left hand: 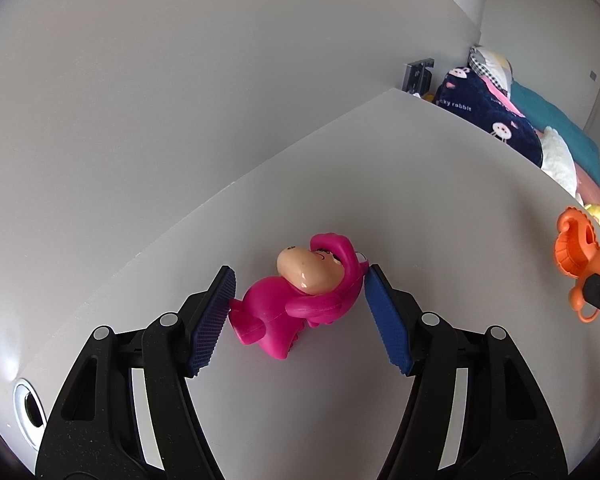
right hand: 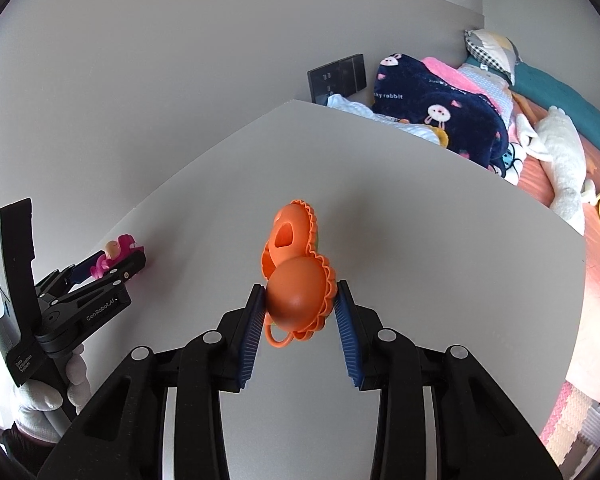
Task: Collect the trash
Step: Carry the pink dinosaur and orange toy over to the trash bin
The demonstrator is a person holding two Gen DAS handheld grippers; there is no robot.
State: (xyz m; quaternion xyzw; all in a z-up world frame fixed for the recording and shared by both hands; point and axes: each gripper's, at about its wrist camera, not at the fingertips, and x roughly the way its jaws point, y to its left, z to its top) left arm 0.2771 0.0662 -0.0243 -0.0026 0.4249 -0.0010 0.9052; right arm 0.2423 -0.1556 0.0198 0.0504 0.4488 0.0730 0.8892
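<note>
A pink toy figure with a tan face (left hand: 300, 304) lies lengthwise between the blue pads of my left gripper (left hand: 300, 271), which is shut on it, one pad on its feet and the other on its hood. The right wrist view shows that left gripper (right hand: 118, 258) with the pink figure (right hand: 114, 250) near the white table's back left edge. My right gripper (right hand: 299, 286) is shut on an orange scalloped plastic toy (right hand: 296, 284), lifted just above the white table (right hand: 420, 240). The same orange toy (left hand: 576, 248) shows at the far right of the left wrist view.
A grey wall runs along the table's left and back. Beyond the table's right edge is a bed with a dark blue rabbit blanket (right hand: 440, 120), a white plush (right hand: 564, 160) and pillows. A round cable hole (left hand: 28, 412) sits near the table's left corner. A white-gloved hand (right hand: 76, 376) holds the left gripper.
</note>
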